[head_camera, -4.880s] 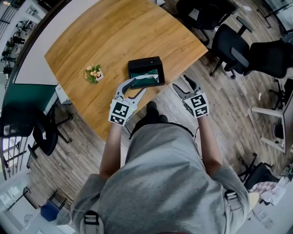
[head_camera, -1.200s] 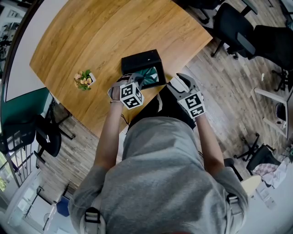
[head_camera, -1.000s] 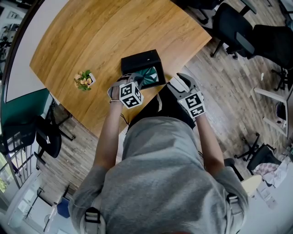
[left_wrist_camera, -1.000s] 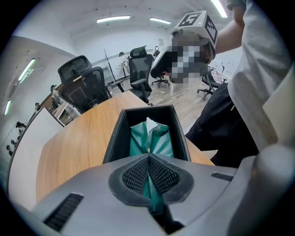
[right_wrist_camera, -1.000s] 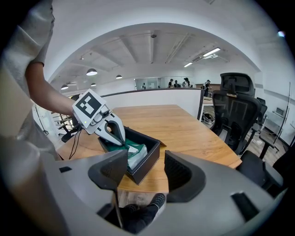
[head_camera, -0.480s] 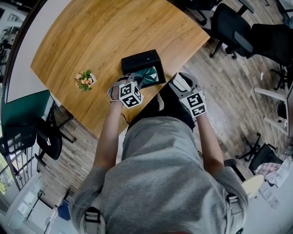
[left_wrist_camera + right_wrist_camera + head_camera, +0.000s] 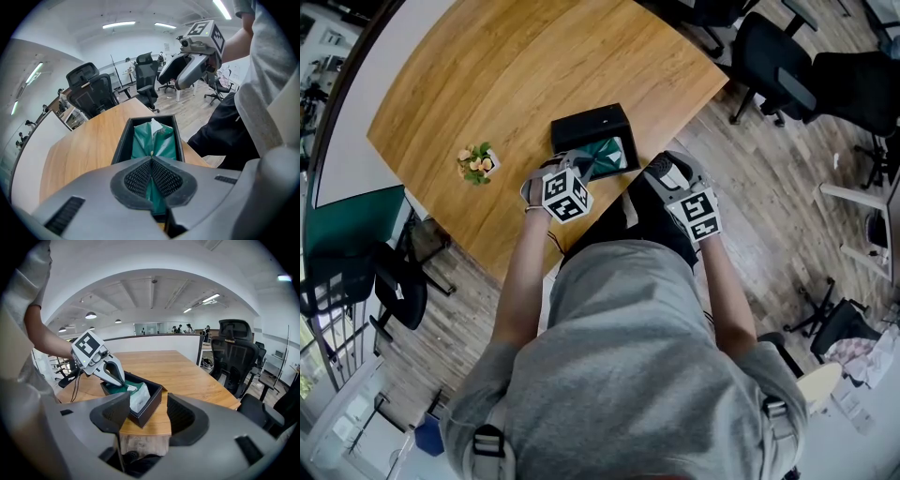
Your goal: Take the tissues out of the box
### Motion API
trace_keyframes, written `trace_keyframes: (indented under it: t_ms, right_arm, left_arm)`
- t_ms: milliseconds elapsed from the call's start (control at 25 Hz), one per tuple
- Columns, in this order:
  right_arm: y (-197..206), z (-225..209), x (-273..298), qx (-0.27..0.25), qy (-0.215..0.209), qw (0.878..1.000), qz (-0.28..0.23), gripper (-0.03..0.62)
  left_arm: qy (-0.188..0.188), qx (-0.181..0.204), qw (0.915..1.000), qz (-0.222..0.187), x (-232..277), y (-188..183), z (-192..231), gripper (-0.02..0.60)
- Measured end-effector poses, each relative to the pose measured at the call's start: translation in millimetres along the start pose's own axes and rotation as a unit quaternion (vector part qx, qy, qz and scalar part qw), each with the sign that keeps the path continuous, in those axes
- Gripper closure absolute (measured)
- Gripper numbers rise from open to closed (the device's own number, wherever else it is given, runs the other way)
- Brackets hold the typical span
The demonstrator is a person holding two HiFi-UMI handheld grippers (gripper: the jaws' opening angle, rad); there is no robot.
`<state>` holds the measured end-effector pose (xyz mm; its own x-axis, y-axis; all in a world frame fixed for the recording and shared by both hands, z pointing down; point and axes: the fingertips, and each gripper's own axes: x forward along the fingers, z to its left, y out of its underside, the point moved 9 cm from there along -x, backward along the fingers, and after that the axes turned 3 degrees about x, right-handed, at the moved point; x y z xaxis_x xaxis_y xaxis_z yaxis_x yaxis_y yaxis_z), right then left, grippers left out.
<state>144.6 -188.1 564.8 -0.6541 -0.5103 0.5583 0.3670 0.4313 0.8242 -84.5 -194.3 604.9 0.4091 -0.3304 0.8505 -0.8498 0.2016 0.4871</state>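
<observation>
A black open box [image 7: 592, 123] sits near the front edge of the wooden table [image 7: 516, 75]. Inside lies a green tissue pack [image 7: 609, 155] with a white tissue end showing. My left gripper [image 7: 581, 163] reaches into the near end of the box and is shut on the green film of the tissue pack [image 7: 155, 140], which runs up between its closed pads [image 7: 139, 176]. My right gripper [image 7: 664, 169] hangs open just off the table edge, right of the box, with nothing between its fingers. From the right gripper view the box [image 7: 151, 406] and tissue pack [image 7: 137, 397] lie straight ahead.
A small pot of flowers [image 7: 476, 161] stands on the table left of the box. Black office chairs [image 7: 780, 75] stand on the wood floor to the right. A dark green cabinet [image 7: 352, 211] is beside the table at left.
Earlier the left gripper stood open at the box's near side; now it is in the box, shut on the green pack. Over the last second the right gripper edged slightly toward the box.
</observation>
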Motion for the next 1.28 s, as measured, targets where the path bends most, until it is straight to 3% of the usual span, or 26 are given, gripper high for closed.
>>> trace_keyframes:
  t_ms: [1280]
  right_arm:
    - [3.8, 13.7, -34.6, 0.002, 0.025, 1.000, -0.017, 0.338]
  left_arm:
    - [-0.048, 0.025, 0.9982, -0.025, -54.5, -28.5, 0.3, 0.560]
